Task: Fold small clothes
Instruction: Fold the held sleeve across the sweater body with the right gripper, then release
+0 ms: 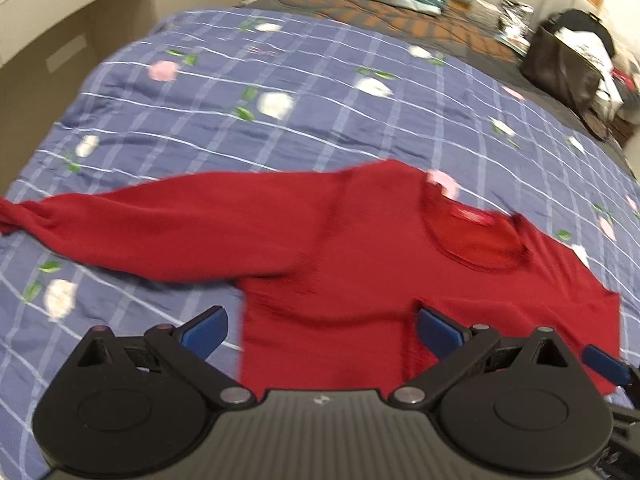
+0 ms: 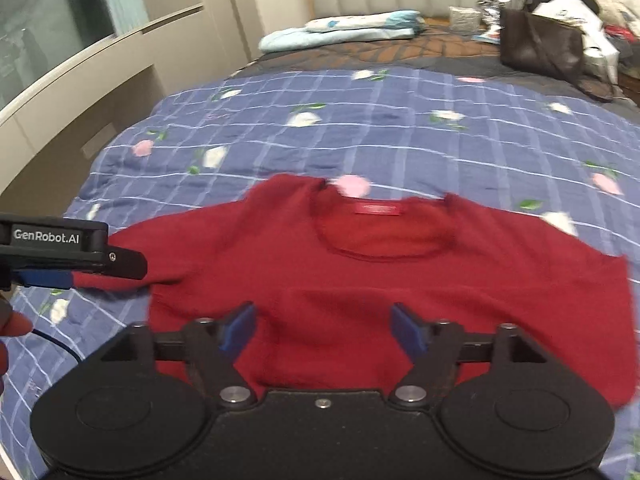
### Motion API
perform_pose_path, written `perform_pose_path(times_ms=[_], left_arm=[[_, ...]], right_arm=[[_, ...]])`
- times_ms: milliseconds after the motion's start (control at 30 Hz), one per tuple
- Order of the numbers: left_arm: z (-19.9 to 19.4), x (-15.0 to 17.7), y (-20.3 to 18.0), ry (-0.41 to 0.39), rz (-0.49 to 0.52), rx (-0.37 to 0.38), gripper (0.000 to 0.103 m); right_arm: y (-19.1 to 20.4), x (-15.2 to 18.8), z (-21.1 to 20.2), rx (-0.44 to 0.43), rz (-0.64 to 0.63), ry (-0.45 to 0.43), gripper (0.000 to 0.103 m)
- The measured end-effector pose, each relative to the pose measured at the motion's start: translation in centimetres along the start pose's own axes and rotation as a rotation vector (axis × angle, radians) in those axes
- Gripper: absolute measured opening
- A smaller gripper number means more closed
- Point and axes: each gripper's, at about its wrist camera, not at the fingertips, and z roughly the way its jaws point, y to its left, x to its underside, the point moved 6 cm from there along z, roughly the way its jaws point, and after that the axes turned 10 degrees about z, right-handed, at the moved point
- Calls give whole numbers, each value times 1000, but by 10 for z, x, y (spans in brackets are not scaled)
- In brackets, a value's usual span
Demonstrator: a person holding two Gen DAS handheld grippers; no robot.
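Sweater point(image 2: 360, 280): solid dark red, brighter red neck label point(image 2: 376, 209). Bedspread point(image 2: 400, 132): blue-violet, white grid lines, white and pink flowers.

Matt red knit sweater point(image 2: 360, 280), soft checked cotton quilt point(image 2: 400, 140), glossy leather bag point(image 2: 540, 48)

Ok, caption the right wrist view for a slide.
Open right tool over a red sweater spread on a floral blue quilt.

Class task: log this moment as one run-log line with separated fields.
red sweater: flat on quilt | one sleeve outstretched | left gripper: open, empty | right gripper: open, empty
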Motion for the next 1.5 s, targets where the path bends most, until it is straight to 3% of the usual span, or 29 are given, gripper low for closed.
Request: perform_pose_path(times_ms=[200,433,533,767,933,1067,1233,1500], left_arm=[[33,8,-56,50,93,9,103],[79,21,-82,167,140,-137,103],[87,27,-79,194,122,-166,103],[83,32,-68,201,59,-181,103],[55,31,-48,157,-35,-150,103],[32,30,-9,117,-114,-185,103],[9,36,81,118,-244,-294,103],[-12,39,240,58,-421,-422,103]], right_arm=[[-100,0,-21,161,115,0,89],[-205,5,-7,320,217,37,87],[-229,11,0,400,204,54,86],[-248,21,2,467,140,47,96],[-254,16,-6,487,172,73,100],[-241,11,-29,462,201,47,102],[-208,14,-56,427,231,38,102],[-110,44,-57,339,201,144,102]])
